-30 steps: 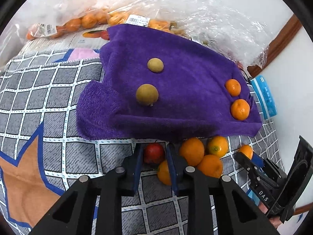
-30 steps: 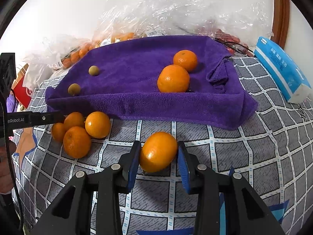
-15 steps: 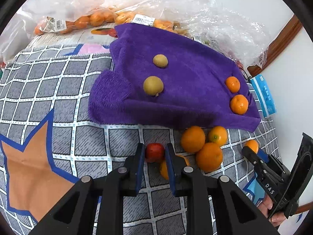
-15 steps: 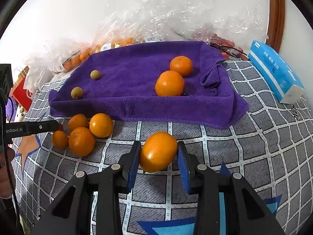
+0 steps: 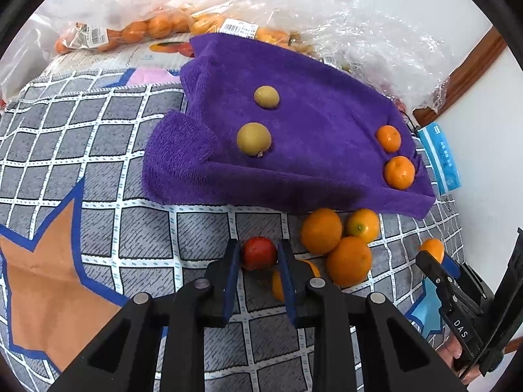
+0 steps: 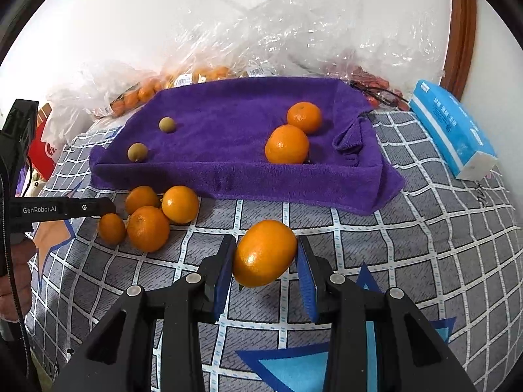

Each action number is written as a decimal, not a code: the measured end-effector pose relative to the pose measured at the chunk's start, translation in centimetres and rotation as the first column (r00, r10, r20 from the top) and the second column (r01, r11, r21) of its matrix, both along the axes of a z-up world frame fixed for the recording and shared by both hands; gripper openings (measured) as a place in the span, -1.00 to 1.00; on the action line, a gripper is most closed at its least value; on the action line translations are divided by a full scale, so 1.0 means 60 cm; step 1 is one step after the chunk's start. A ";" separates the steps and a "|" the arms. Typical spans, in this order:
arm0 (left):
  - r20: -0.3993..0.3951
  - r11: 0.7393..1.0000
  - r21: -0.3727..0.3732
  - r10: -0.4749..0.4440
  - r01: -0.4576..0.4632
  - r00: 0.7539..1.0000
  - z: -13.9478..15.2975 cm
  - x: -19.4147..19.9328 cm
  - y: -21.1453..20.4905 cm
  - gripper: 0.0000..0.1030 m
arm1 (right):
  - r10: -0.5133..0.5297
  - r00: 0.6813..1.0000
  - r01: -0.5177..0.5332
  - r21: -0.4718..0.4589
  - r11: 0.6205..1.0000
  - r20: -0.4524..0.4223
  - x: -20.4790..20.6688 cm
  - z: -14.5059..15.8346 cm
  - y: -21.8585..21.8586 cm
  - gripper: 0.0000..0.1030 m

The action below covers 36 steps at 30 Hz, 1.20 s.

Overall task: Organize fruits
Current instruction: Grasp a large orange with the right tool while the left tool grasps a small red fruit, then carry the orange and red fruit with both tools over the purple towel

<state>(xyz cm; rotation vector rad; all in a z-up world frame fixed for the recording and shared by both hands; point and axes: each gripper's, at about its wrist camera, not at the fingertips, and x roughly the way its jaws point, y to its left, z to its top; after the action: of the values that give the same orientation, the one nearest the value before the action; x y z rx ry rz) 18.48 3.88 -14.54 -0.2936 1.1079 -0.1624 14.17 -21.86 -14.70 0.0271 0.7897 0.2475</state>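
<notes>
Both grippers loaded, mid-carry. Left gripper (image 5: 255, 258) is clamped on a small red fruit (image 5: 259, 252); right gripper (image 6: 265, 258) is clamped on an orange (image 6: 264, 253), and both fruits look to be clear of the surface

Judging by the sorting on the purple towel (image 5: 313, 150) (two greenish-brown fruits (image 5: 254, 138) at one end, two oranges (image 6: 287, 143) at the other), next move is probably orange beside its pair, red fruit to its own spot. Needs a soft release, round fruit rolls on the sloped cloth

Four loose oranges (image 6: 147, 228) are left just off the towel edge

Surface: grey checked bedsheet (image 5: 98, 170), soft. Behind: clear plastic bags (image 6: 261, 32) of fruit, white wall, blue tissue pack (image 6: 452, 127) to one side
</notes>
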 end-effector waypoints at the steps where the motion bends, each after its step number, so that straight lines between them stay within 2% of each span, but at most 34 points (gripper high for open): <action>1: 0.005 1.000 -0.003 -0.001 0.001 1.000 0.003 -0.003 0.001 -0.55 | -0.001 1.000 0.001 0.000 1.000 0.004 -0.002 0.003 0.000 -0.28; 18: 0.157 1.000 -0.023 0.014 -0.010 0.987 0.115 -0.038 0.015 -0.56 | -0.018 0.992 0.017 0.006 1.000 0.122 -0.032 0.095 -0.002 -0.28; 24: 0.185 0.999 -0.045 0.027 -0.019 0.982 0.143 -0.034 0.016 -0.56 | -0.014 0.986 0.013 0.004 1.000 0.168 -0.039 0.124 0.001 -0.28; 36: 0.249 0.999 -0.033 0.018 -0.010 0.968 0.193 -0.024 0.005 -0.56 | -0.031 0.976 0.031 0.005 1.000 0.214 -0.033 0.154 -0.006 -0.28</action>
<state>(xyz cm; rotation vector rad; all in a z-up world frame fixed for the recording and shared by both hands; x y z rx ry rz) 17.04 4.20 -2.94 -0.3008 0.8538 -0.1987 12.17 -22.19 -5.44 0.0141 0.5739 0.2175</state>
